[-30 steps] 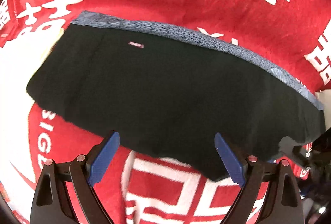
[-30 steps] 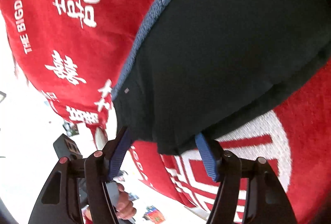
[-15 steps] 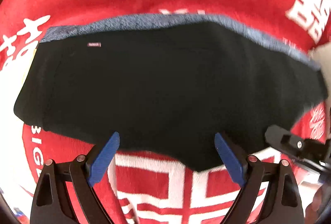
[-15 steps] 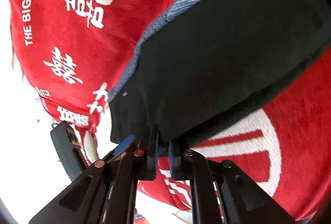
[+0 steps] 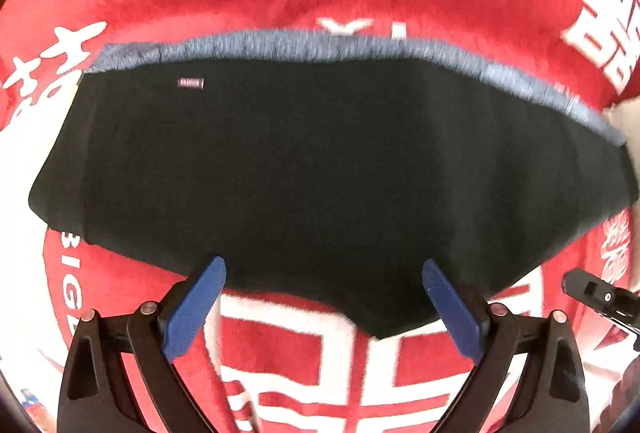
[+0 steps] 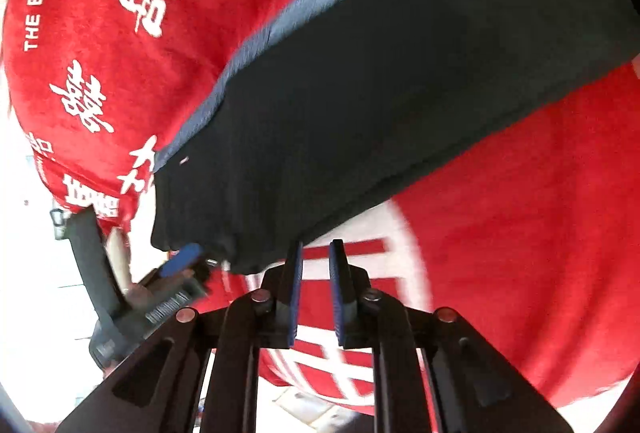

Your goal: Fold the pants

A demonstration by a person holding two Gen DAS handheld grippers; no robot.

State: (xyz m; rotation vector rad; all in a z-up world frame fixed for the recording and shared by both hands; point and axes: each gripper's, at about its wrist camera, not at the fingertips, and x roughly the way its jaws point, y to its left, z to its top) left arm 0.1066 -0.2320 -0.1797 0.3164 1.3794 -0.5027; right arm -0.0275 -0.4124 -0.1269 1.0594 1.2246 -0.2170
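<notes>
Right wrist: right gripper (image 6: 314,247) angled down, jaws nearly closed, reopening slightly, empty.

The red cloth (image 6: 248,45) carries white "THE BIGDA" lettering beside large Chinese characters

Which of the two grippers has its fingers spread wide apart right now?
The left gripper: its blue fingers stand wide over the black pants; the right gripper is nearly closed, holding nothing.

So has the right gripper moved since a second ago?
Yes. The right gripper has backed off the hem of the pants, over the red blanket; its jaws have just been opening, nothing between them.
</notes>
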